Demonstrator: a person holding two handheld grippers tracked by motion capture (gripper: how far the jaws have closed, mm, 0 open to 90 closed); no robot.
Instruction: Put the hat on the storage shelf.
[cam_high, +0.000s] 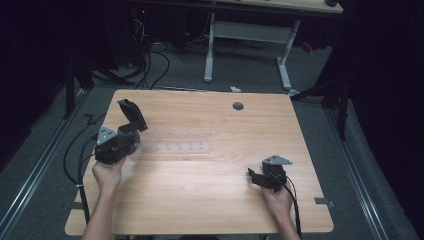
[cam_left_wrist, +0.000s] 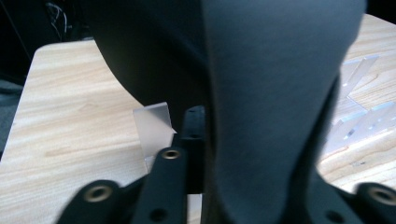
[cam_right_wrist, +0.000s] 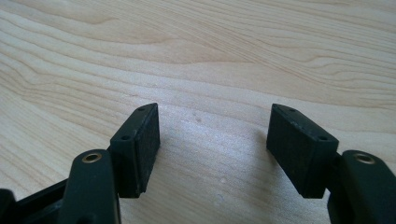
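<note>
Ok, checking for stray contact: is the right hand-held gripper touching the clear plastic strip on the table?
Apart. The high view shows bare wood between the right hand-held gripper and the clear plastic strip, which lies far across the table.

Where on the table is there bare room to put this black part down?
Bare wood lies between the left gripper and right gripper, and along the far edge by the grommet hole. The clear plastic strips beside the black part crowd the left-centre.
</note>
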